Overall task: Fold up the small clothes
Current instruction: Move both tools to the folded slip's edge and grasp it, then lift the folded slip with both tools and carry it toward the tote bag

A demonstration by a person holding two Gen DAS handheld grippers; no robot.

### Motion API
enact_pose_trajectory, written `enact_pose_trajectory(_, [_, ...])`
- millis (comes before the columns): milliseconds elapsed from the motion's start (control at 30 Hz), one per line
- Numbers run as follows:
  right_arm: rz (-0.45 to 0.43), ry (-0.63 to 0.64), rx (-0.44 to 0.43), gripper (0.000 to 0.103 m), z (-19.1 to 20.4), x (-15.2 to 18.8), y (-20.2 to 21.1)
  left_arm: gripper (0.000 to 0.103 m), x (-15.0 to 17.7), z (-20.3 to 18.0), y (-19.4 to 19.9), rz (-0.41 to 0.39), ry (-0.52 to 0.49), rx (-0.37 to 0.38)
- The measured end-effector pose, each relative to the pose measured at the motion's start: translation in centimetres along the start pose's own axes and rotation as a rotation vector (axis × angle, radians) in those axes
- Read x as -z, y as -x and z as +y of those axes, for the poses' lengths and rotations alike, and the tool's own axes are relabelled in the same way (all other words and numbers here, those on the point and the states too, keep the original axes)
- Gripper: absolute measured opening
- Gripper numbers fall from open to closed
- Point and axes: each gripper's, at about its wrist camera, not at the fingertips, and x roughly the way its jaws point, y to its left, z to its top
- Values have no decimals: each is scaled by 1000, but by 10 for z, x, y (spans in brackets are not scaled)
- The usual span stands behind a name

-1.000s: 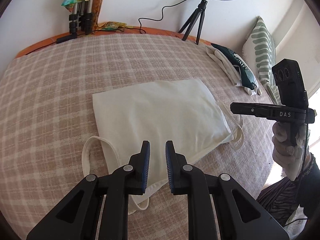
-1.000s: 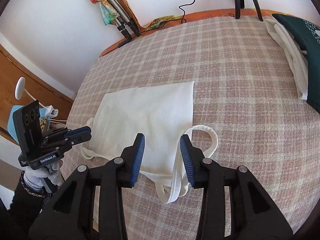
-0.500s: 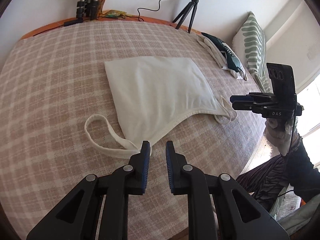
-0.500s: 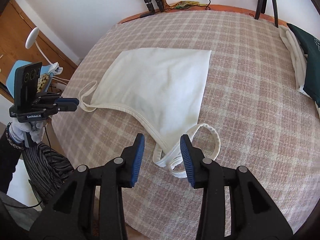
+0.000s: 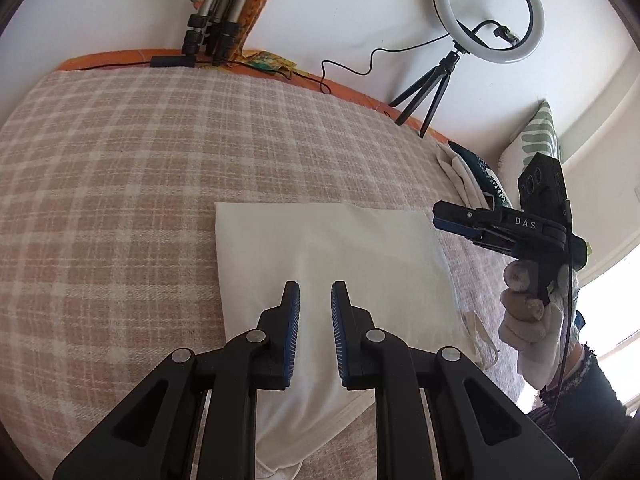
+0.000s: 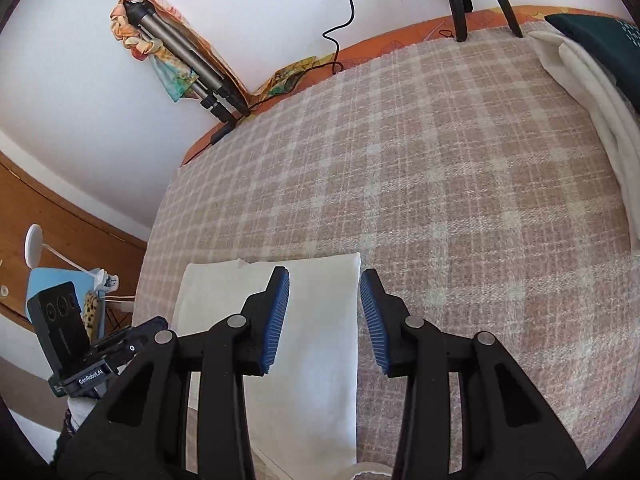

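A cream sleeveless top (image 5: 332,248) lies flat on the checked bedspread (image 5: 120,168), hem away from me. It also shows in the right wrist view (image 6: 320,344). My left gripper (image 5: 315,296) is open and empty, low over the top's middle. My right gripper (image 6: 323,284) is open and empty, over the top's far right corner. From the left wrist view the right gripper (image 5: 472,222) hovers by that corner. A strap (image 5: 478,340) lies at the right edge. The near part of the top is hidden under the grippers.
A stack of folded clothes (image 6: 592,76) lies at the right of the bed (image 6: 440,152), with a leaf-print pillow (image 5: 532,148) behind. A ring light on a tripod (image 5: 480,32) and folded tripods (image 5: 212,32) stand at the wall. The bed edge is near on the left (image 6: 156,240).
Both grippers have moved forward and lower over the top, from its strap end toward its hem. The top itself lies as before. Both jaws stay open.
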Motion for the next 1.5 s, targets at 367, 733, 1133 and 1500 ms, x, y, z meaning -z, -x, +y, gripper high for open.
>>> enact_pose_trajectory(367, [21, -59, -44, 8, -9, -7, -27, 14, 12, 3, -14, 39, -20, -39])
enact_pose_trajectory(733, [-28, -40, 55, 6, -10, -12, -9, 29, 29, 1, 4, 32, -91, -95])
enact_pose_trajectory(1133, [43, -155, -68, 50, -29, 22, 27, 48, 40, 61, 40, -11, 205, 82])
enact_pose_trajectory(1500, [131, -158, -155, 50, -41, 59, 23, 45, 25, 77, 7, 42, 358, 251])
